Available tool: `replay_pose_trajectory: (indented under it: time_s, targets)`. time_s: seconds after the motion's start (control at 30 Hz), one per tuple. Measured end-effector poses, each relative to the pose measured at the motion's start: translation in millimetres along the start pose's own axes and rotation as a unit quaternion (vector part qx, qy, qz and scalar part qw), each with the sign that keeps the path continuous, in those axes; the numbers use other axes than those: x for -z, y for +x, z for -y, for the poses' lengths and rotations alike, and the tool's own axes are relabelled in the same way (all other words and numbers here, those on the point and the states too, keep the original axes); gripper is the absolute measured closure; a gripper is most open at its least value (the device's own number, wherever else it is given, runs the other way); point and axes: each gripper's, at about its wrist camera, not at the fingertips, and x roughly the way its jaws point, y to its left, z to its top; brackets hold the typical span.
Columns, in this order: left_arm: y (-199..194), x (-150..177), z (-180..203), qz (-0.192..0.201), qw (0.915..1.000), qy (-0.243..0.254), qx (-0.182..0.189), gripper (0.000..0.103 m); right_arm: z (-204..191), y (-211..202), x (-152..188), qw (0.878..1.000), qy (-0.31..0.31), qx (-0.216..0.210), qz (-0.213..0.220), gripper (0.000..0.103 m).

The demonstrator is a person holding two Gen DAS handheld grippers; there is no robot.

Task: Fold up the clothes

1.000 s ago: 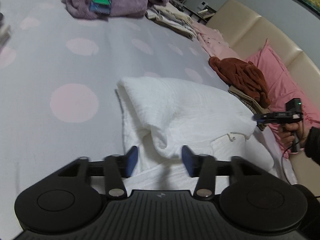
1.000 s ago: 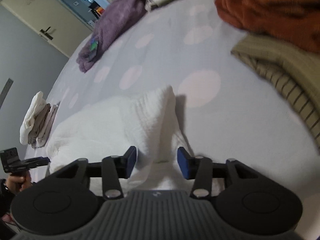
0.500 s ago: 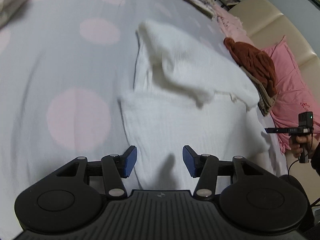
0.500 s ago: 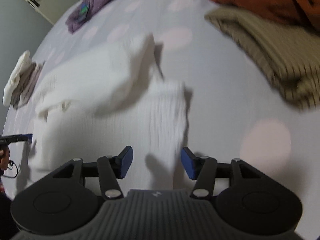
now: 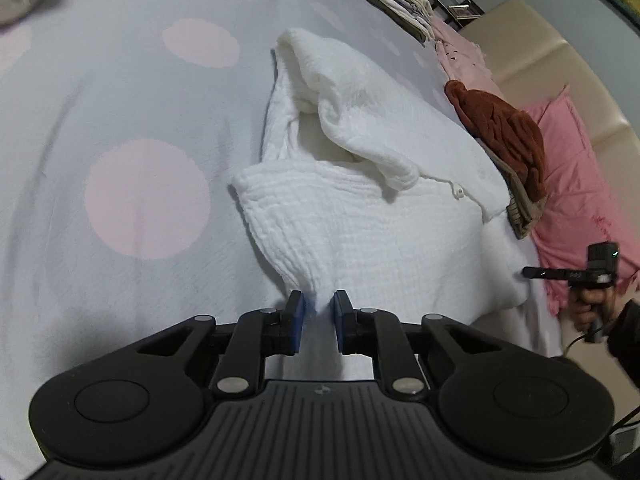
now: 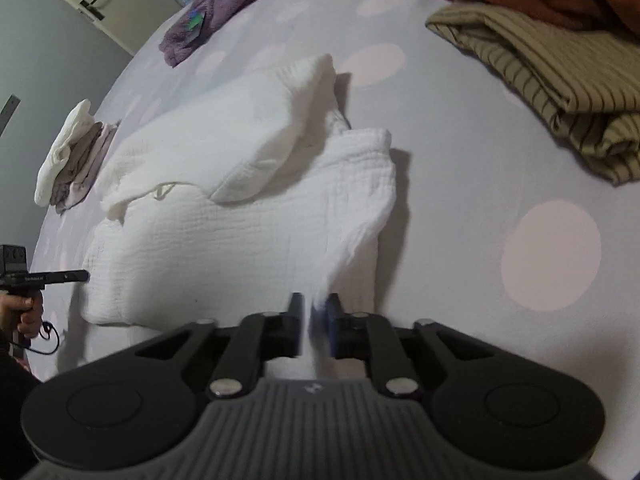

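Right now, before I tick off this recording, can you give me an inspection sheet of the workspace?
Surface: pale grey bedsheet with pink dots, wrinkled.
Job's things: white crinkled cotton garment, partly folded, a sleeve lying across its body.
Clutter: rust-brown fleece garment atop an olive striped folded garment; purple fluffy garment; small stack of white and grey folded clothes.
Grippers: left gripper shut on the white garment's near edge; right gripper shut on the same edge, blurred.
Cables: thin black cable hanging below the hand.
Surroundings: beige padded headboard, pink pillow, door.
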Motion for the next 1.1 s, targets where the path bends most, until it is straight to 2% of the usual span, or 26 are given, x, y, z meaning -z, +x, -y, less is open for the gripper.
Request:
replay_pose_trajectory:
  time_s: [0.03,0.07,0.13,0.3,0.37,0.53,0.67,0.73,0.83,1.03,1.1]
  targets:
    - [2.1,-0.2,0.1,-0.002,1.0,-0.002,0.004,0.089,0.8,3.9,-0.9,1.0,0.002,0.004,-0.001,0.064]
    - [2.0,0.3,2.3,-0.003,1.0,0.005,0.006,0.089,0.9,8.3,-2.5,1.0,0.002,0.002,-0.005,0.077]
    - [1.8,1.2,6.8,-0.004,0.9998,0.018,0.011,0.099,-4.5,14.0,-4.1,1.0,-0.014,-0.001,-0.015,0.098]
    - [-21.0,11.8,2.4,0.008,0.999,0.025,0.035,0.101,-8.2,-11.6,3.1,0.999,-0.032,-0.04,0.0,0.098]
    - [-30.6,16.5,-1.2,0.011,0.9987,0.027,0.041,0.101,-2.9,-25.5,8.7,0.999,-0.031,-0.041,0.003,0.098]
    - [-27.6,32.7,3.6,-0.037,0.9951,0.069,0.061,0.101,8.8,-54.4,25.1,0.996,-0.028,-0.081,0.002,0.098]
    - [-25.3,45.6,7.4,-0.074,0.989,0.102,0.077,0.101,5.5,-55.8,38.6,0.991,-0.045,-0.118,-0.034,0.098]
    - [-23.4,52.2,7.9,-0.093,0.9857,0.116,0.08,0.102,9.5,-50.1,45.1,0.992,-0.053,-0.105,-0.055,0.098]
    - [-25.7,58.3,-2.3,-0.102,0.9869,0.106,0.066,0.102,23.6,-43.5,53.3,0.992,-0.046,-0.084,-0.077,0.098]
    - [-28.2,61.0,-19.4,-0.123,0.9884,0.082,0.035,0.103,38.3,-42.5,56.2,0.992,-0.03,-0.089,-0.087,0.098]
    - [-29.0,59.3,-23.2,-0.127,0.9887,0.078,0.023,0.103,38.1,-36.4,53.8,0.991,-0.031,-0.074,-0.103,0.09]
